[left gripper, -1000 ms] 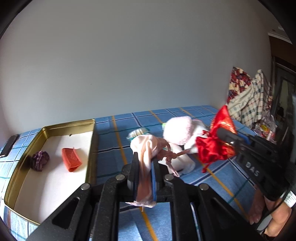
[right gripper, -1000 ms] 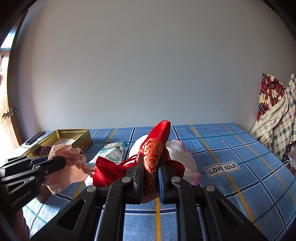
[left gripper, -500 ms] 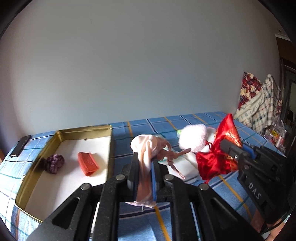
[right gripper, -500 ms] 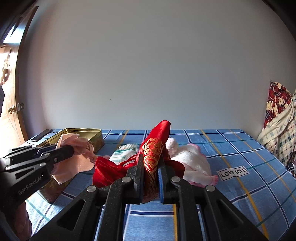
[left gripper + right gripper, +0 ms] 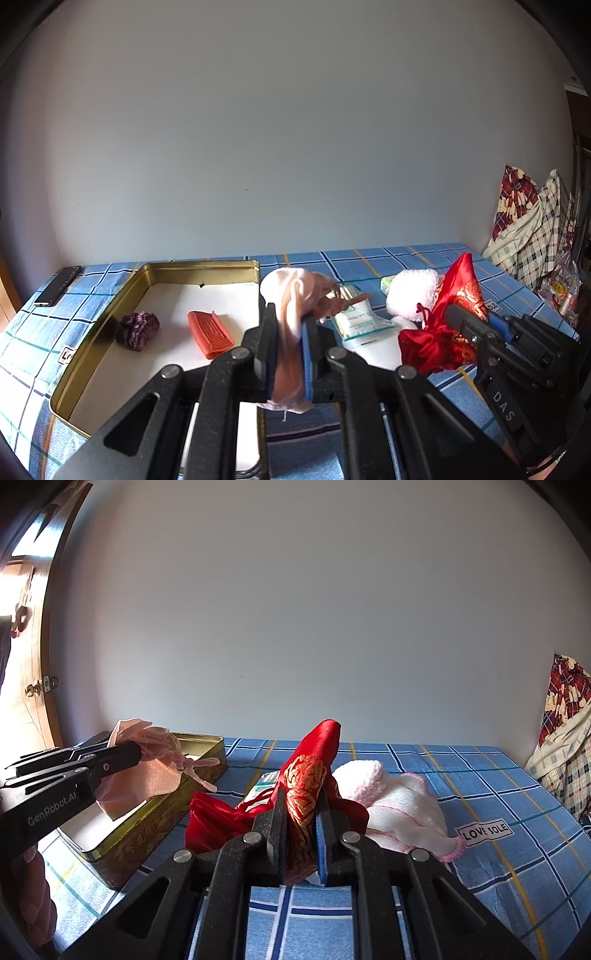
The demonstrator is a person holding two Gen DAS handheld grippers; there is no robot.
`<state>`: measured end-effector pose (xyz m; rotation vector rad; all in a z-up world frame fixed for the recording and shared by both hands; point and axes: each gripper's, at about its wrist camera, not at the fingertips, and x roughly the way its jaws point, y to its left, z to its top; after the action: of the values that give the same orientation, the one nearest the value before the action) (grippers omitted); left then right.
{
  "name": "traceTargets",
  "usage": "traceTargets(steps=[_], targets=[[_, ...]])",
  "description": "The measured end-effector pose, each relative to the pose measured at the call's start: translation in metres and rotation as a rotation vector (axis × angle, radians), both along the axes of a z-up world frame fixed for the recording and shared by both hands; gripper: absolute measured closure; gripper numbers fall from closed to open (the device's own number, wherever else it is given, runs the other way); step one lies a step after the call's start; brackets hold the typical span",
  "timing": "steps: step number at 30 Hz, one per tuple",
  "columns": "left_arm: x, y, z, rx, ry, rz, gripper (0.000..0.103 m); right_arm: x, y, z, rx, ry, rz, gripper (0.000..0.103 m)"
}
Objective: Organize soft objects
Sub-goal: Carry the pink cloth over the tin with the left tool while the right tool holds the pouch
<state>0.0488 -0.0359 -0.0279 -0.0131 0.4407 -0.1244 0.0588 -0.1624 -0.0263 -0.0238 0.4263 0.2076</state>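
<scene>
My left gripper (image 5: 289, 314) is shut on a pale pink drawstring pouch (image 5: 291, 295) and holds it in the air over the right rim of the gold tin (image 5: 110, 314). The pouch also shows in the right wrist view (image 5: 155, 771). The tin holds a purple knitted ball (image 5: 137, 329) and an orange pouch (image 5: 209, 334). My right gripper (image 5: 301, 805) is shut on a red satin pouch (image 5: 314, 760) with gold embroidery, held above the blue checked bedsheet (image 5: 480, 849). It is to the right of the tin, seen also in the left wrist view (image 5: 454, 306).
A white-and-pink knitted hat (image 5: 399, 805) and a clear packet (image 5: 354, 317) lie on the sheet right of the tin. A phone (image 5: 59, 284) lies at the far left edge. Checked clothes (image 5: 532, 225) hang at the right. A wall runs behind the bed.
Both grippers have moved left with their pouches. The pink pouch now hangs over the tin's right rim, and the red pouch has come closer to the tin.
</scene>
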Motion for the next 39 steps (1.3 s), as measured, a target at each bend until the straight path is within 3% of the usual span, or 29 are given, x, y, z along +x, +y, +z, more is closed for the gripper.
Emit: traceTargets(steps=[14, 39], targets=[[-0.003, 0.021, 0.004, -0.032, -0.005, 0.04, 0.094, 0.01, 0.018, -0.006, -0.015, -0.006, 0.045, 0.09], [-0.005, 0.058, 0.009, -0.02, 0.014, 0.117, 0.094, 0.035, 0.041, -0.016, -0.04, -0.025, 0.118, 0.09]])
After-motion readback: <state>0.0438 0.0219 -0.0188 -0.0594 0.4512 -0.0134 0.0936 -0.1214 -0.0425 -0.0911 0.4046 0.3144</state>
